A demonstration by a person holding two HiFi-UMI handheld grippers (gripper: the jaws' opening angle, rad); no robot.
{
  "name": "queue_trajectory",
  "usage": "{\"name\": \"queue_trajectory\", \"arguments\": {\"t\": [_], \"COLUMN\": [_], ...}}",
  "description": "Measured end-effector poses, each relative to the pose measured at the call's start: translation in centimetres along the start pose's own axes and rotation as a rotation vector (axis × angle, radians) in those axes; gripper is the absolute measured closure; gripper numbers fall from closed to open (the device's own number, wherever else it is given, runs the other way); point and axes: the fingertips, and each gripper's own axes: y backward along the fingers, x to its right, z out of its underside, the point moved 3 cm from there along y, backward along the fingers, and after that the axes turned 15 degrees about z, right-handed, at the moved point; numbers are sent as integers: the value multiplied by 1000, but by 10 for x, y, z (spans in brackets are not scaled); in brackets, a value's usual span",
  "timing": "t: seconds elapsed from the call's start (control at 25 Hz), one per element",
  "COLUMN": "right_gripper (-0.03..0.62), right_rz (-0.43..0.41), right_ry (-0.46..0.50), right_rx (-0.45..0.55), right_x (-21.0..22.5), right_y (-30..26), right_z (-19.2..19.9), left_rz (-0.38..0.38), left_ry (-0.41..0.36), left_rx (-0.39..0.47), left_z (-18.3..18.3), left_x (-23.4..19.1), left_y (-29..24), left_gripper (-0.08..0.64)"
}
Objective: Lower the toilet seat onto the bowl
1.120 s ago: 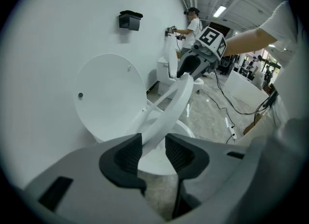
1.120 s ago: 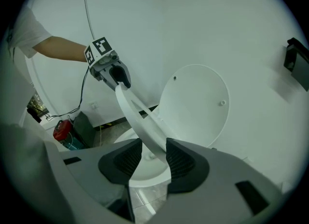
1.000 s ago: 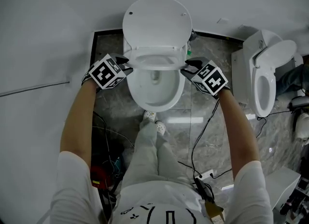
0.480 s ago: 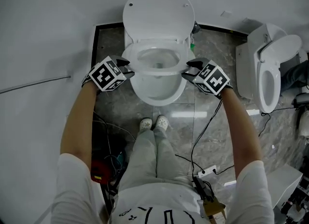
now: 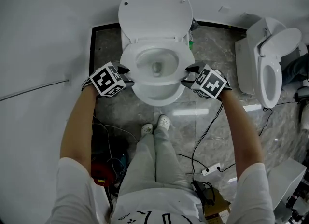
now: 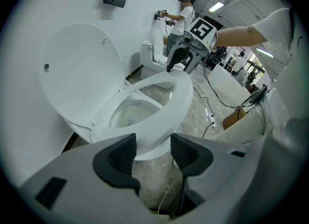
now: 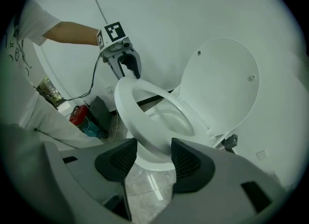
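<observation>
The white toilet seat (image 5: 155,84) lies low over the bowl (image 5: 157,96), and the round lid (image 5: 154,13) stands up against the wall behind. My left gripper (image 5: 126,76) is at the seat's left side and my right gripper (image 5: 186,76) at its right side. In the left gripper view the seat's rim (image 6: 159,117) sits between my left gripper's (image 6: 153,153) opening jaws. The right gripper view shows the rim (image 7: 145,136) between my right gripper's (image 7: 150,155) jaws, which are also opening. I cannot see the pads pressing on it.
A second toilet (image 5: 268,68) stands at the right with its seat up. Cables and a power strip (image 5: 212,170) lie on the marble floor by the person's shoes (image 5: 157,124). A red can (image 5: 99,175) sits at lower left. A white wall runs along the left.
The seat has swung down from half raised to low over the bowl. Both grippers came down and toward the person with it.
</observation>
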Motion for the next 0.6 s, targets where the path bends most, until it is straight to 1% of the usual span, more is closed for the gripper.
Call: {"name": "queue_trajectory", "arguments": {"t": [0.2,0.4,0.6], "right_gripper": [353,337,319], "right_rz": [-50,-109,-135], "right_ry": [2,-13,-22], "right_rx": [-51,-88,-126], "right_x": [-9,-20,-30], "right_y": [-7,-12,-22], "right_z": [8,18,28], "left_rz": [55,122,181], "left_ry": [-1,32,75], "left_rx": [-28,-23,-13], "left_z": [7,15,23], "left_x": [2,9,11], "left_y": [-12,-25,-37], "left_gripper": [325,300,287]}}
